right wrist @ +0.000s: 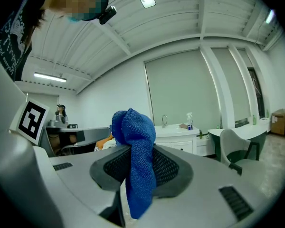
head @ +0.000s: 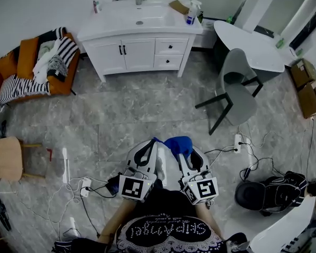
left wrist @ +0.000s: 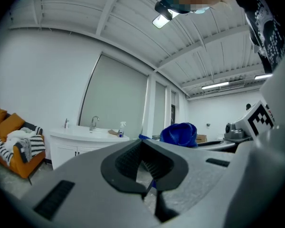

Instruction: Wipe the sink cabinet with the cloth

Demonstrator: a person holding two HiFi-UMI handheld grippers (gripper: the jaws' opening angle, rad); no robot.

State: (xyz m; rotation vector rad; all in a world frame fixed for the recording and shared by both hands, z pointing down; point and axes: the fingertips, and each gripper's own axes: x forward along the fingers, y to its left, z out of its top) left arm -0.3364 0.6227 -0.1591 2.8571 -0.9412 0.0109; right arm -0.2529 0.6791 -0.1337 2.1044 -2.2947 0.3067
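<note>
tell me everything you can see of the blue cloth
The blue cloth looks like soft, nubby towelling, bunched into folds. The right gripper is shut on it: a bulge stands above the jaws and a tail hangs below. A thin corner reaches the left gripper and seems nipped there. It is held above the floor, well away from the sink cabinet.

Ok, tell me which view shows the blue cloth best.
Right gripper view: the blue cloth hangs large in the jaws of the right gripper. Head view shows a small bunch; left gripper view, its top.
</note>
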